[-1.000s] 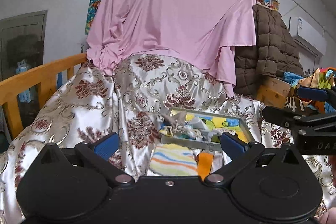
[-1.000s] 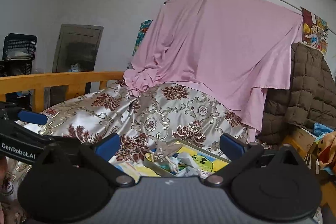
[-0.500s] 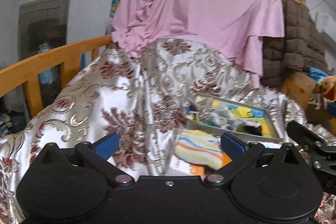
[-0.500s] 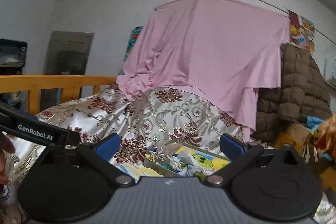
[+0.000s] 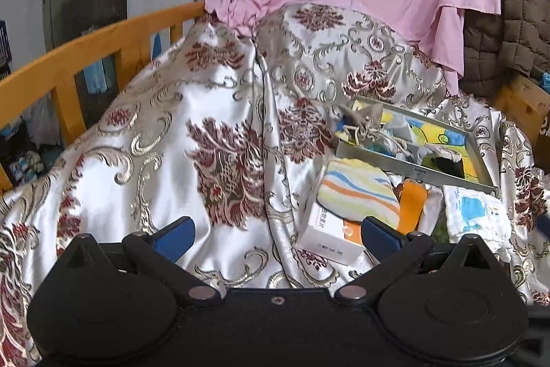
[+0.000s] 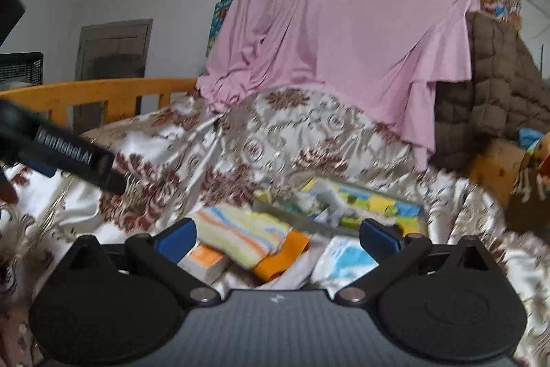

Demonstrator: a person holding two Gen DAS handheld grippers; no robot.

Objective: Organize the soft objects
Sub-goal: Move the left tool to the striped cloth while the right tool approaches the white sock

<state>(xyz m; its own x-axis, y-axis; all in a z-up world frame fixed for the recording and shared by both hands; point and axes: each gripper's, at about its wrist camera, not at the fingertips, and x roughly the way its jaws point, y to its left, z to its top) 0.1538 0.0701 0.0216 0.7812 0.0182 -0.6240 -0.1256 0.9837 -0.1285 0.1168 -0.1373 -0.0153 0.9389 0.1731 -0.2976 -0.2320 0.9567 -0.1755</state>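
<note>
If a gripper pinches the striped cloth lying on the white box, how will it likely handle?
The striped cloth looks folded and soft, so it would probably sag and unfold. Resting on the white box, it seems light and may slide before lifting.

Readable lettering: "GenRobot.AI" in white, blurred but legible, on the black body of the left gripper seen from the right wrist view. A small label on the metal tray rim and fine print on the side of the white box are too small to read.
</note>
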